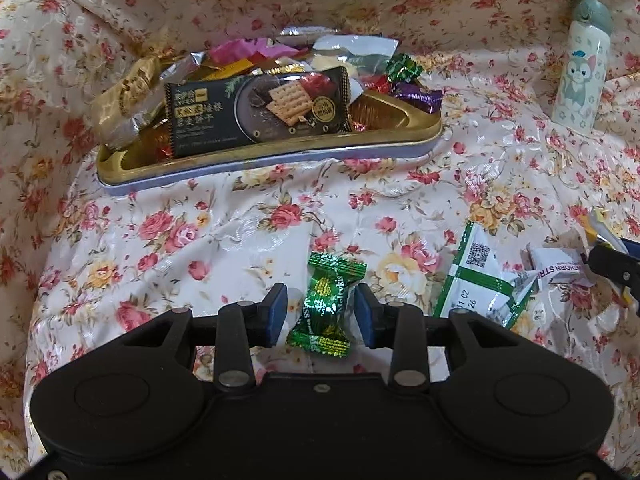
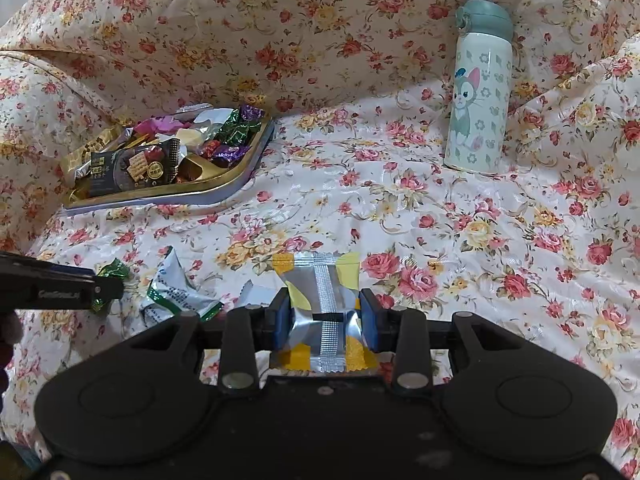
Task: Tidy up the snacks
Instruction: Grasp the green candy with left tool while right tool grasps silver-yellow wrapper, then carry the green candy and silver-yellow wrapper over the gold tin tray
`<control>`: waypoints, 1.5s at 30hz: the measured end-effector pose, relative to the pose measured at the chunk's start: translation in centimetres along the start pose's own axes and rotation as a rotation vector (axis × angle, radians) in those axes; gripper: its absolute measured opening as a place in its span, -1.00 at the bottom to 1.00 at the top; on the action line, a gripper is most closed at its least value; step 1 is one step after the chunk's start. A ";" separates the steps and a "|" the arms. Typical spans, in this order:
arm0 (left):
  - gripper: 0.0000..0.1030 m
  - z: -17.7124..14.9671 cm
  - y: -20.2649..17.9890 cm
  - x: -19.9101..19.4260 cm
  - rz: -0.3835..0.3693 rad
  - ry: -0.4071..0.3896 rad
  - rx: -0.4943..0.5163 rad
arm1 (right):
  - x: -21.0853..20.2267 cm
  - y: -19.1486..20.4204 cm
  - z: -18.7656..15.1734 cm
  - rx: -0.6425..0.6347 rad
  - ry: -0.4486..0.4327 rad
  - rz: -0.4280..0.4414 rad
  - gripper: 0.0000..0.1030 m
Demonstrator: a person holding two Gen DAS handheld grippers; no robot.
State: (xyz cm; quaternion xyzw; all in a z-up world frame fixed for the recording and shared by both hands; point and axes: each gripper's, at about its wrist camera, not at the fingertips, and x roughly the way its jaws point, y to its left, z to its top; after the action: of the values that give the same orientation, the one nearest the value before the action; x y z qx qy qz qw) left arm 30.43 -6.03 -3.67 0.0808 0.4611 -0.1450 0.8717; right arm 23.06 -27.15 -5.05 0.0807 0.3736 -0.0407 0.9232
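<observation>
Take the gold tray point(image 1: 276, 152) as your landmark: it sits at the far side of the floral cloth point(image 1: 200, 232), already piled with wrapped snacks, a dark cracker packet point(image 1: 256, 112) leaning across its front. That heap suggests the tray is where everything is meant to end up, so what lies on the near side of it is probably your remaining work.

Your left gripper point(image 1: 320, 312) straddles the green candy point(image 1: 326, 304), which lies on the cloth well in front of the tray. The right pad touches the wrapper's waist, but a gap shows at the left pad, so you have it bracketed rather than pinched; the jaws need to come in further before you lift.

Your right gripper point(image 2: 325, 320) is clamped on a silver-and-yellow packet point(image 2: 326, 312), pads pressing both sides at its middle, seam facing up. Holding it across the middle likely keeps it from swinging on the way to the tray, which lies off to the far left in that view.

A crumpled green-and-white wrapper point(image 1: 476, 280) and a white wrapper point(image 1: 556, 264) lie on the cloth to the near right of the tray. The cat-print bottle point(image 2: 478, 92) stands upright far to the tray's right, clear of both paths.
</observation>
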 end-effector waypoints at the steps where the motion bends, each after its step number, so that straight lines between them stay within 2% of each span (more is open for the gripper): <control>1: -0.11 0.1 0.0 0.2 0.001 0.002 -0.001 | -0.1 0.1 0.0 0.001 0.000 0.002 -0.26; 2: -0.13 0.1 0.0 0.2 0.000 0.000 0.000 | -0.2 0.1 0.0 0.001 0.000 0.003 -0.27; 3: -0.26 0.2 0.0 0.2 -0.003 0.000 -0.003 | -0.3 0.2 -0.1 0.002 -0.001 0.004 -0.26; 4: -0.54 0.3 0.0 0.2 -0.011 0.003 -0.010 | -0.4 0.2 -0.1 0.001 -0.001 0.005 -0.26; 10: -0.54 0.1 0.2 -1.0 -0.017 -0.006 -0.047 | -1.5 0.7 -0.4 0.004 -0.006 0.006 -0.26; 17: -0.54 -1.4 0.2 -4.9 -0.015 -0.019 -0.071 | -4.3 1.3 -0.9 0.014 -0.030 0.018 -0.27; 31: -0.54 -7.6 0.2 -12.1 -0.022 -0.013 -0.089 | -11.0 2.5 -4.3 0.008 -0.040 0.061 -0.26; 39: -0.54 -11.5 0.0 -13.8 -0.025 0.025 -0.079 | -13.6 3.5 -6.6 -0.017 -0.012 0.112 -0.26; 45: -0.54 -14.4 -0.3 -14.0 -0.025 0.077 -0.070 | -14.7 5.1 -9.0 -0.064 0.049 0.165 -0.26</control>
State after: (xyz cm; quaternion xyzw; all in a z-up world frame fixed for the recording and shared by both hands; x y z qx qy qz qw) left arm 11.59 0.10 -0.17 0.0502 0.5002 -0.1364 0.8536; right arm 7.08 -20.31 -0.62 0.0827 0.3895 0.0493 0.9160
